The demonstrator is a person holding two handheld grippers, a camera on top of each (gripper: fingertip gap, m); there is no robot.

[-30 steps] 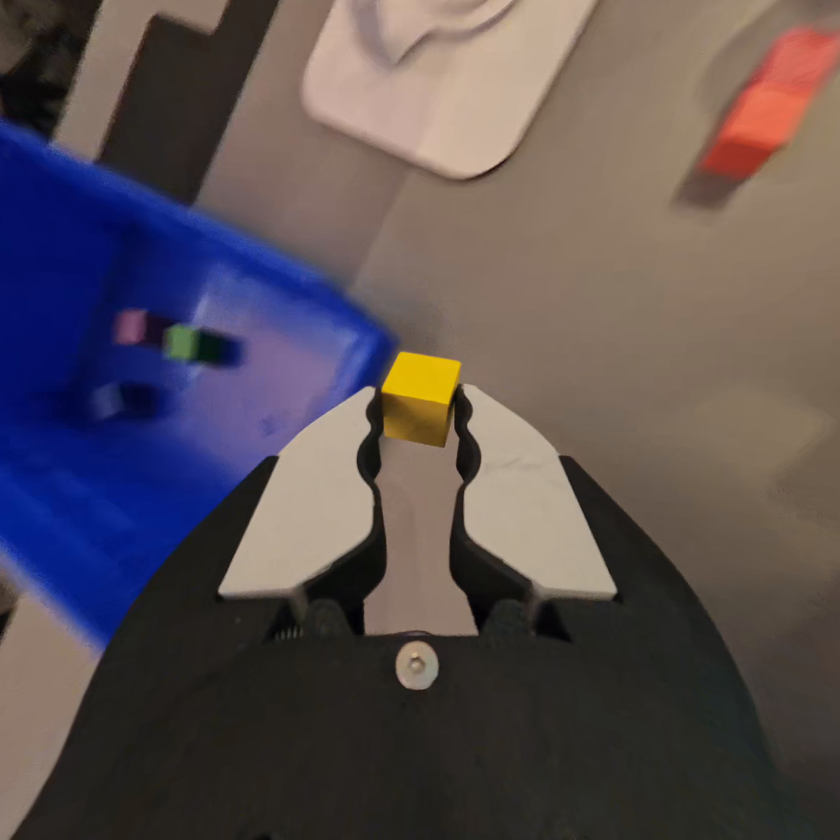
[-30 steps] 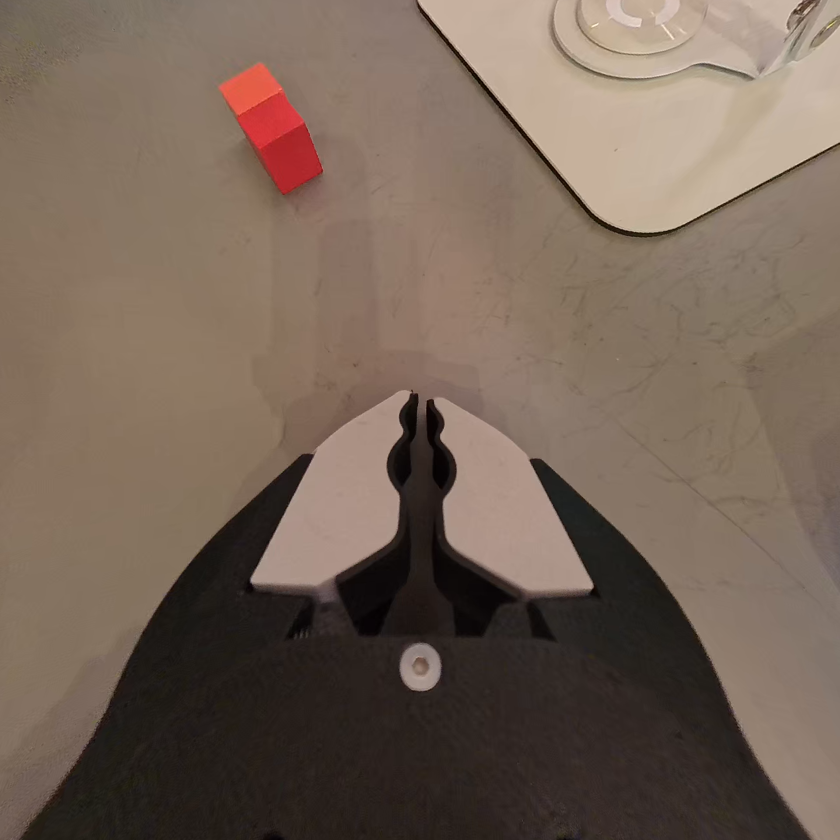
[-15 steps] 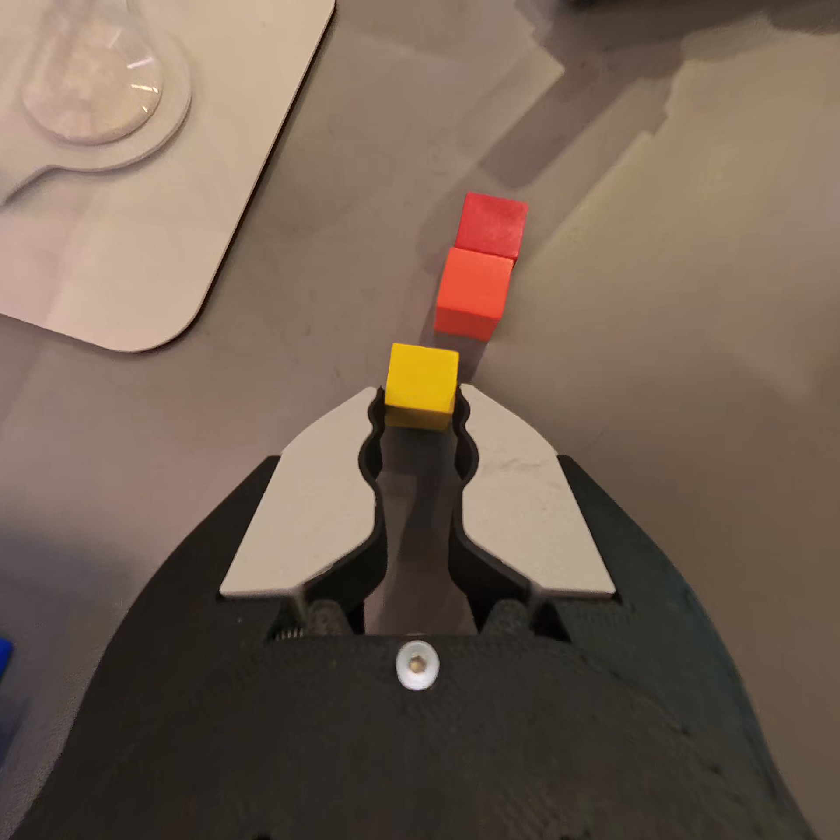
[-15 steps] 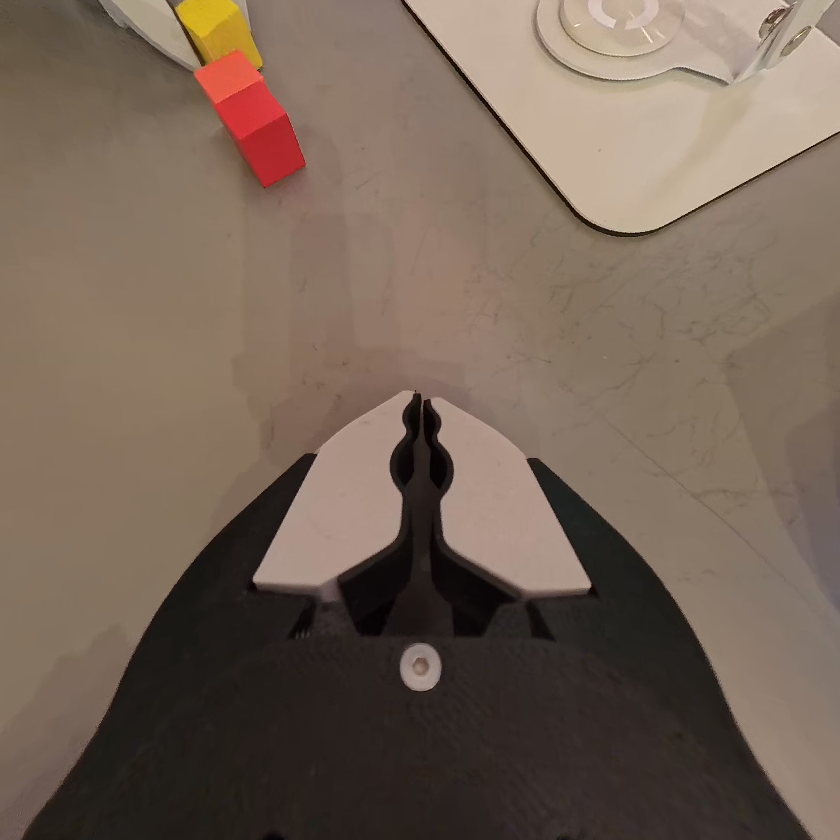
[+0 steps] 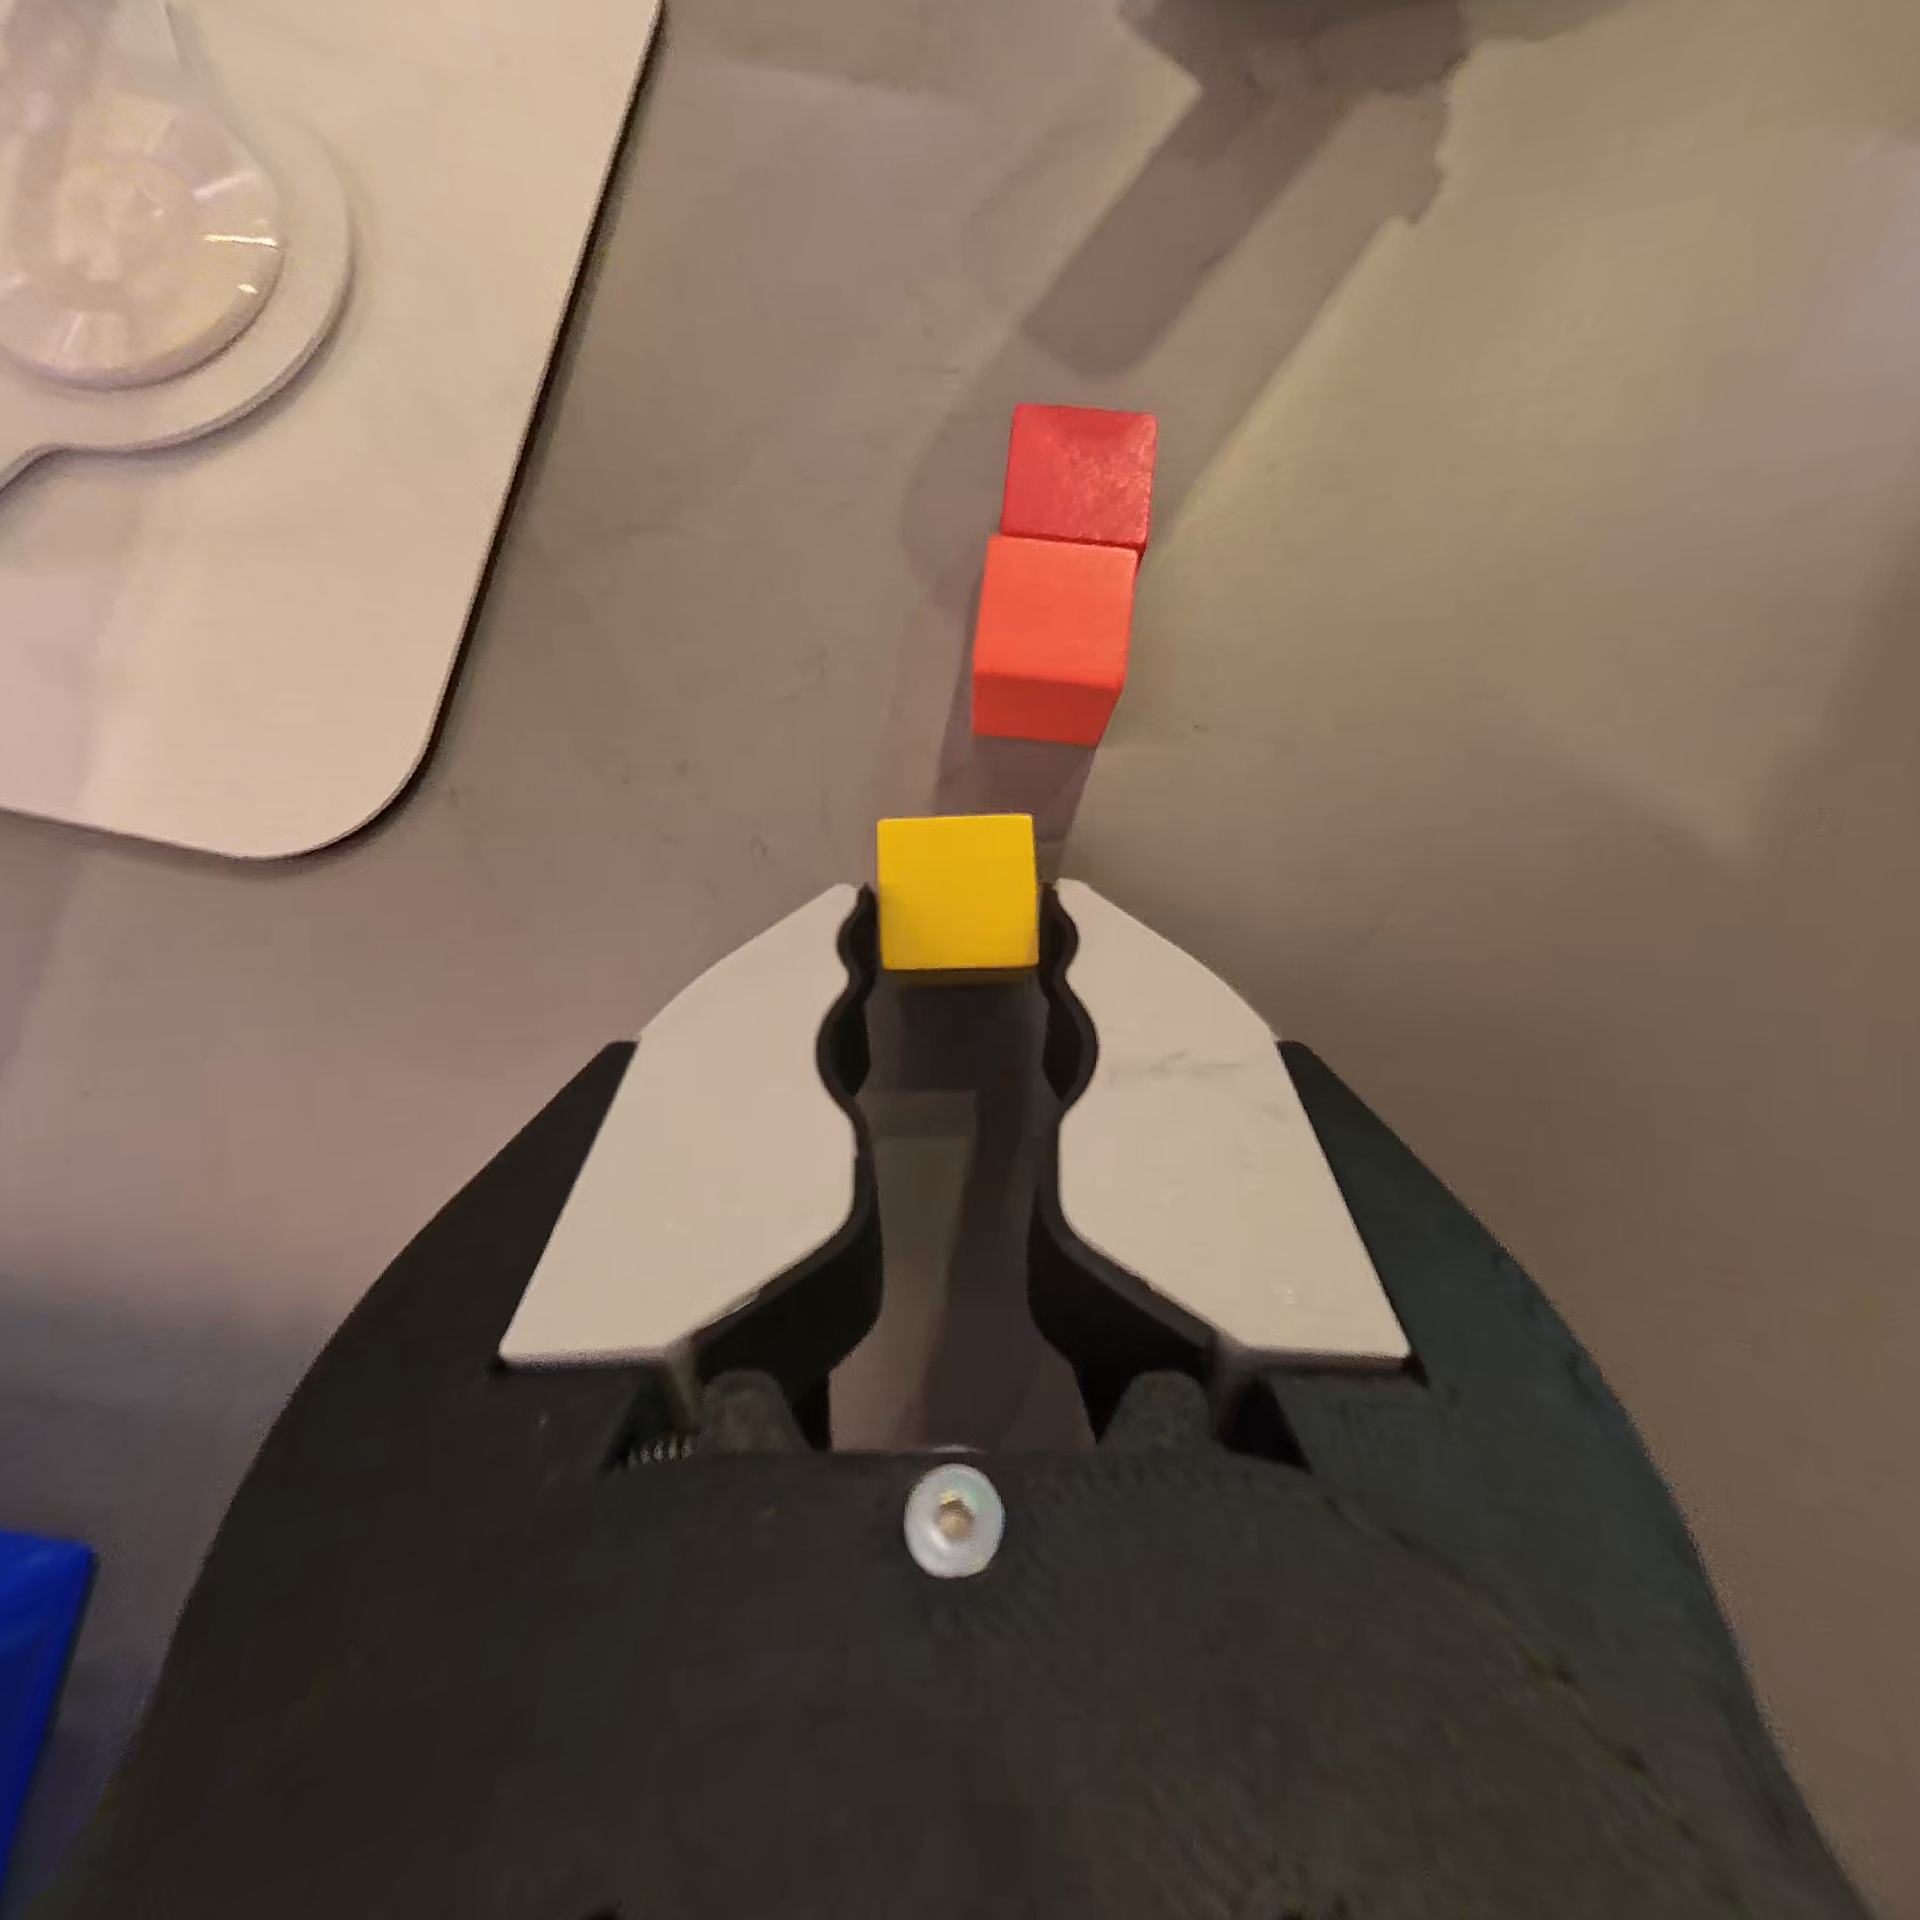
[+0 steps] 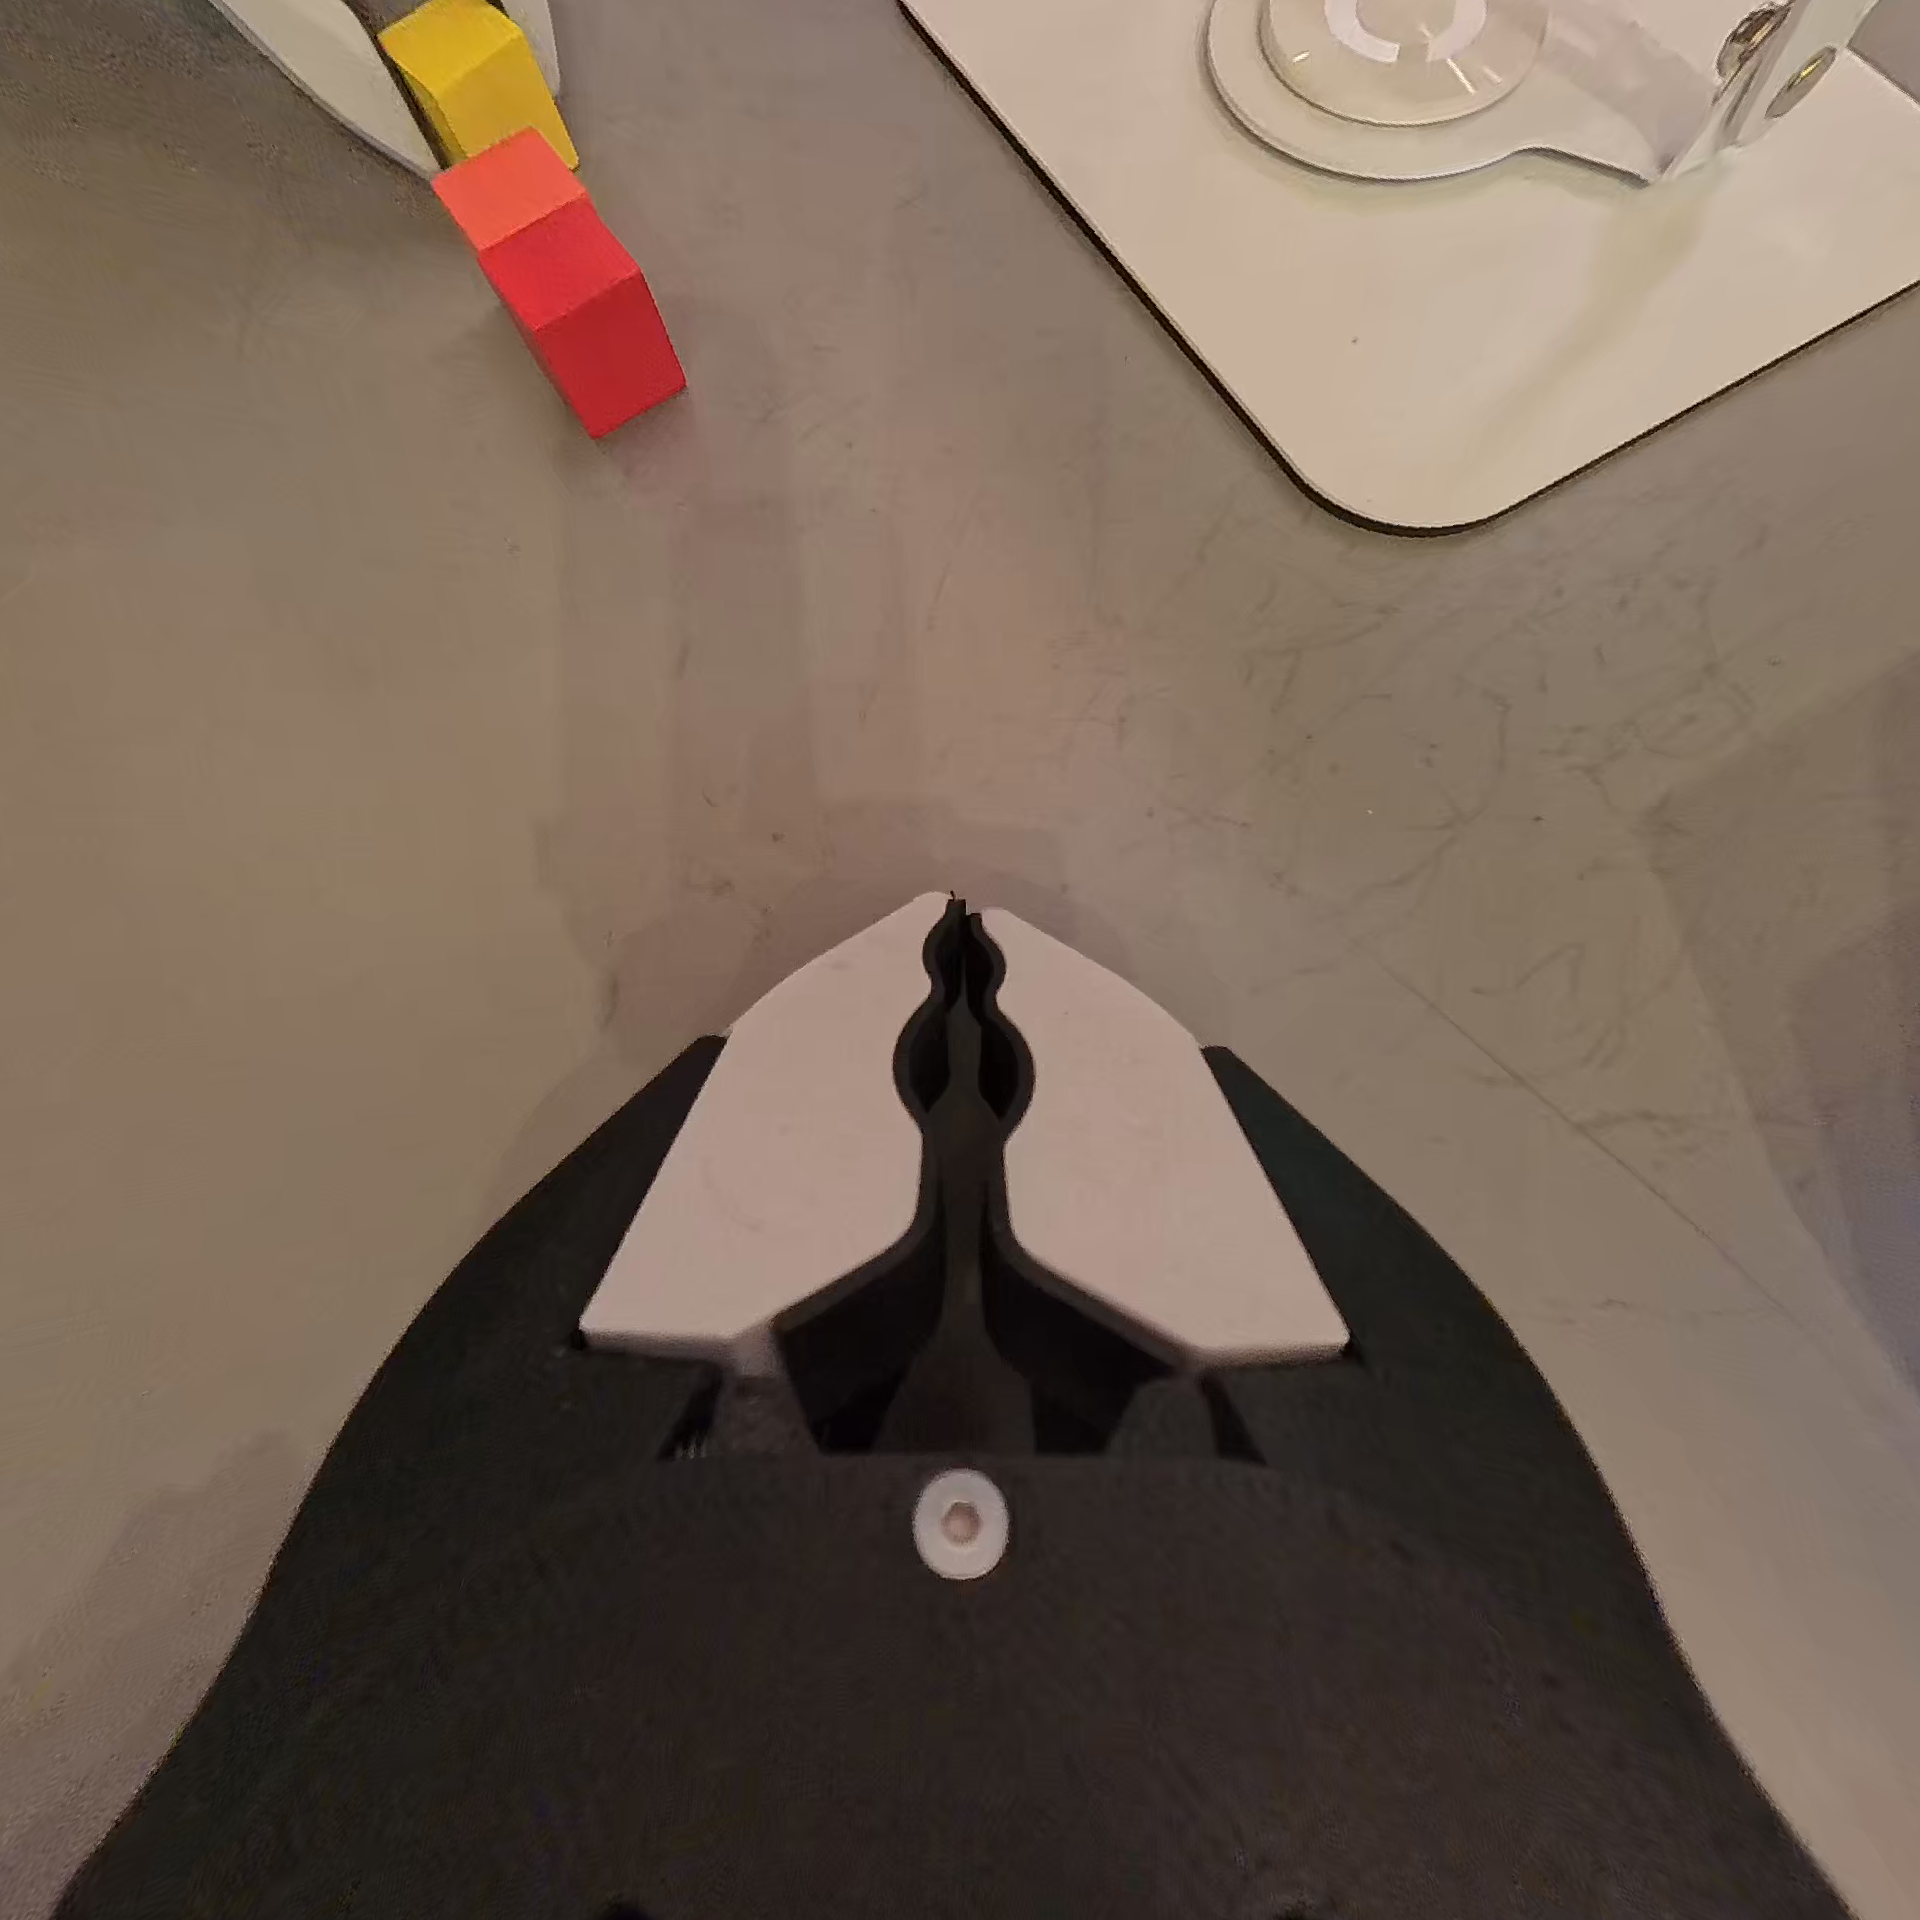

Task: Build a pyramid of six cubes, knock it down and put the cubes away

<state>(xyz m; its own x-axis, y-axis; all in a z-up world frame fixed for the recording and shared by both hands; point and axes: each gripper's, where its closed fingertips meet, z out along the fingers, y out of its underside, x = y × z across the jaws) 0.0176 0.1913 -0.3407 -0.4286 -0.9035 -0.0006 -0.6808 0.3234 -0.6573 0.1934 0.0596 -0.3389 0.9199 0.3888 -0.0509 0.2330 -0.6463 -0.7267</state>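
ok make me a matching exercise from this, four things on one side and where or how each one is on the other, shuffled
Things:
1. yellow cube
2. orange cube
3. right gripper
4. white board

Places or states:
a. shut, with nothing between its fingers
b. lies flat on the table with a clear round piece on it
c. clamped between the left gripper's fingertips
d. stands on the table against the red cube

Pairs: 1-c, 2-d, 3-a, 4-b
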